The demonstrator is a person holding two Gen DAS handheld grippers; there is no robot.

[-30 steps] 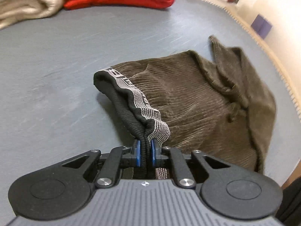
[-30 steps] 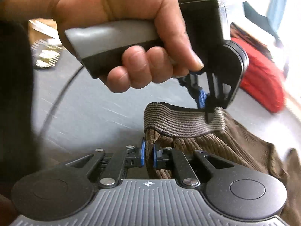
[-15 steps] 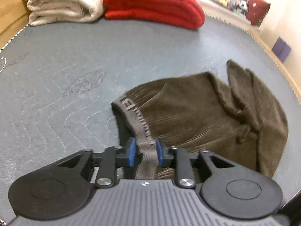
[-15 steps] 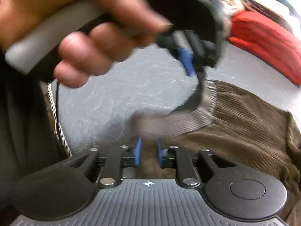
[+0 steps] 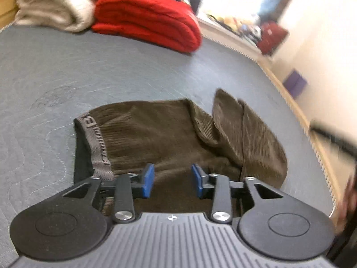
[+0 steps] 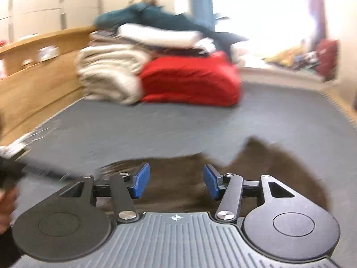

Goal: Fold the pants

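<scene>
Brown corduroy pants (image 5: pixel 160 138) lie folded in a compact bundle on the grey quilted mattress (image 5: pixel 89 71), grey elastic waistband (image 5: pixel 96 143) at their left edge, leg ends bunched at the right. My left gripper (image 5: pixel 173 179) hovers over their near edge, jaws opening, blue pads apart with nothing pressed between them. In the right wrist view the pants (image 6: pixel 267 167) are a blurred brown patch below my right gripper (image 6: pixel 176 182), whose jaws are opening too and grip nothing.
A folded red blanket (image 5: pixel 145 17) and cream blanket (image 5: pixel 53 6) sit at the mattress's far end, with more folded laundry (image 6: pixel 160 35) stacked on top. A wooden bed frame (image 6: pixel 33 82) runs along the left. A blurred hand and the other gripper (image 6: pixel 9 172) show at the left edge.
Both grippers have let go of the waistband and opened. The waistband dropped flat onto the pants. Both grippers pulled back and rose; the right one swung round to face the blankets.
</scene>
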